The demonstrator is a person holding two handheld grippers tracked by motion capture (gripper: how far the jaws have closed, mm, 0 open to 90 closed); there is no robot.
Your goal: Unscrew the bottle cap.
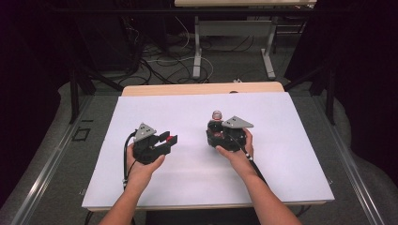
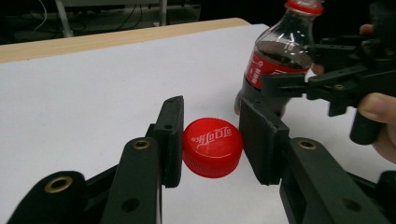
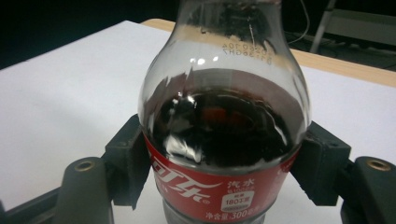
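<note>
Gripping cap (image 2: 212,147), left gripper (image 2: 210,140) lies level.

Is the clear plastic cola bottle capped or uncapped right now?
Uncapped. The clear plastic cola bottle shows only its red neck ring on top, while the red screw cap sits apart between the left gripper jaws.

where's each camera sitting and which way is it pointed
High view: above the person's side, looking forward and down on the table; both forearms show, with left gripper and right gripper.
Left gripper view: along its jaws at the red cap.
Right gripper view: along its jaws at the cola bottle.
Shared: the bottle.
</note>
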